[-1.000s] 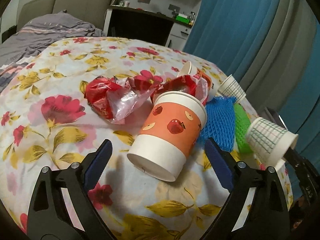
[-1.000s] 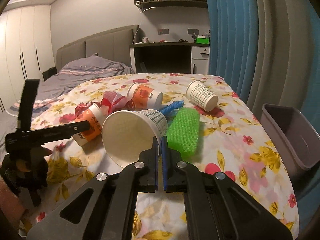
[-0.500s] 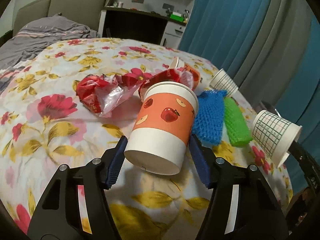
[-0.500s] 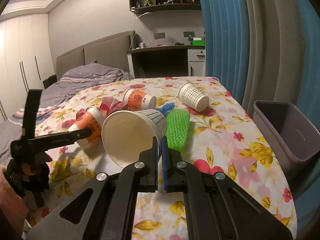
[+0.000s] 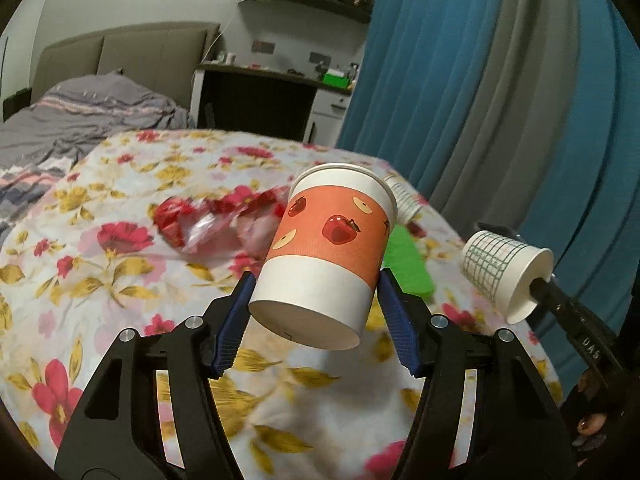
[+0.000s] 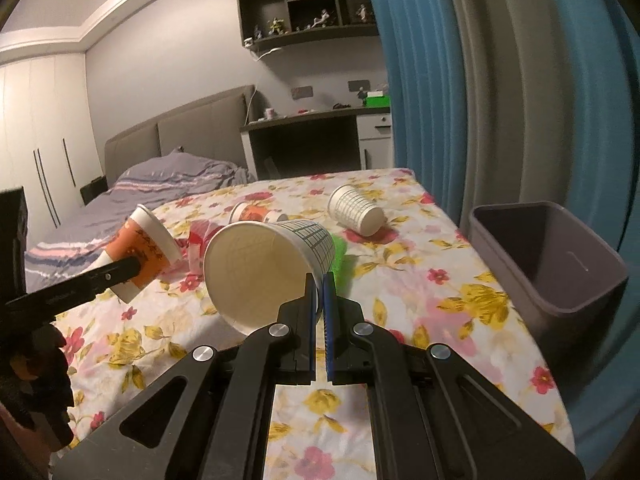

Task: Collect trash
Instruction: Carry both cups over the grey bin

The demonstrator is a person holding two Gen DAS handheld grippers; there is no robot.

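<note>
My left gripper [image 5: 314, 292] is shut on an orange apple-print paper cup [image 5: 328, 252] and holds it above the floral bedspread [image 5: 100, 280]; the cup also shows in the right wrist view [image 6: 144, 248]. My right gripper [image 6: 319, 284] is shut on the rim of a white grid-print paper cup [image 6: 268, 268], also lifted, and seen in the left wrist view [image 5: 506, 276]. On the bed lie a red crumpled wrapper [image 5: 208, 220], a green foam net [image 5: 406, 264], another grid cup [image 6: 354, 210] and another orange cup [image 6: 256, 212].
A grey bin [image 6: 548, 264] stands open beside the bed's right edge, against the blue curtain [image 6: 500, 80]. A grey duvet [image 6: 160, 184] and headboard lie beyond the floral sheet, with a dark desk [image 6: 312, 144] behind.
My left gripper closed around the orange apple cup and lifted it off the bed. My right gripper kept hold of the grid cup and rose higher.
</note>
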